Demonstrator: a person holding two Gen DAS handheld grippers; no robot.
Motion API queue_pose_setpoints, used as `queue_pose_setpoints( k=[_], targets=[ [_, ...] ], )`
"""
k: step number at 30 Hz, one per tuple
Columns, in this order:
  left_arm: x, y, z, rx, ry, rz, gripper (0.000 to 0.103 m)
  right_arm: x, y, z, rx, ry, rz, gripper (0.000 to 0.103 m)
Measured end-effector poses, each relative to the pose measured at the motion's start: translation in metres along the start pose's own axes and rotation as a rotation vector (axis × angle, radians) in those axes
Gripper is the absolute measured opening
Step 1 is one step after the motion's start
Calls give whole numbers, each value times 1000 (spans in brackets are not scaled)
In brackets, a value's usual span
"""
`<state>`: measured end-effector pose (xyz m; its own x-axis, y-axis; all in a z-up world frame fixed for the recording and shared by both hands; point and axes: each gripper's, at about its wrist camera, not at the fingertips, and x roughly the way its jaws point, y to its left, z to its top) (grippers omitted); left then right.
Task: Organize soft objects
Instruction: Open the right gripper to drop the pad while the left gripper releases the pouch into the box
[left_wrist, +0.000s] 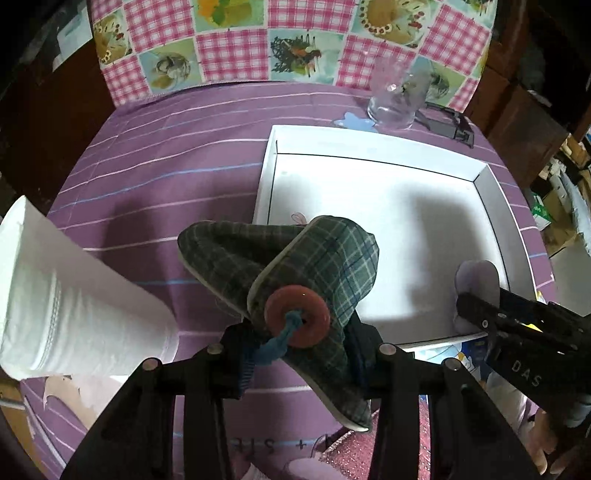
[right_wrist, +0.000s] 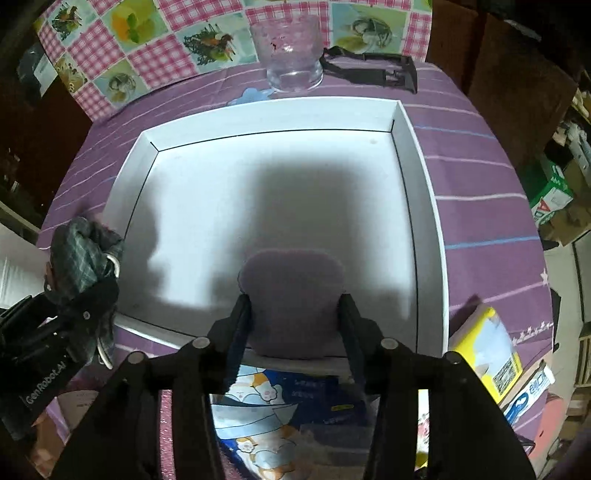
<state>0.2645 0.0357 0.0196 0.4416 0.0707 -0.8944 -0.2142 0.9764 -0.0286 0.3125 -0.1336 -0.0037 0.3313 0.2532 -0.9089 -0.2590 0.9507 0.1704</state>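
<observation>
My left gripper (left_wrist: 301, 328) is shut on a green plaid cloth piece (left_wrist: 317, 254) with a red ring (left_wrist: 297, 316) and a teal cord, held above the purple tablecloth at the left edge of the white box (left_wrist: 369, 147). It also shows in the right wrist view (right_wrist: 79, 254). My right gripper (right_wrist: 295, 306) is shut on a soft lilac pad (right_wrist: 293, 291), held over the near edge of the white box (right_wrist: 424, 206). The pad also shows in the left wrist view (left_wrist: 476, 277).
A clear glass (right_wrist: 291, 51) and a black tool (right_wrist: 373, 70) stand behind the box. A white paper roll (left_wrist: 66, 295) lies at the left. A yellow packet (right_wrist: 491, 350) and a blue printed pack (right_wrist: 284, 402) lie near the front edge.
</observation>
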Motion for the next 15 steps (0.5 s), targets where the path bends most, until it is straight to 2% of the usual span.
queue_pose_setpoints(
  k=[3, 8, 10, 12, 15],
  targets=[
    [0, 2, 0, -14, -8, -22, 42, 0, -1, 1, 26, -10, 18, 57],
    [1, 6, 2, -51, -39, -67, 46, -1, -5, 3, 84, -24, 61, 58],
    [0, 7, 4, -61, -47, -84, 52, -5, -8, 3, 111, -29, 82, 58],
    [-2, 7, 5, -60, -61, -114, 66, -8, -10, 3, 136, -29, 111, 58],
    [-9, 7, 6, -81, -90, -172, 80, -12, -20, 5, 211, -32, 172, 59]
  ],
)
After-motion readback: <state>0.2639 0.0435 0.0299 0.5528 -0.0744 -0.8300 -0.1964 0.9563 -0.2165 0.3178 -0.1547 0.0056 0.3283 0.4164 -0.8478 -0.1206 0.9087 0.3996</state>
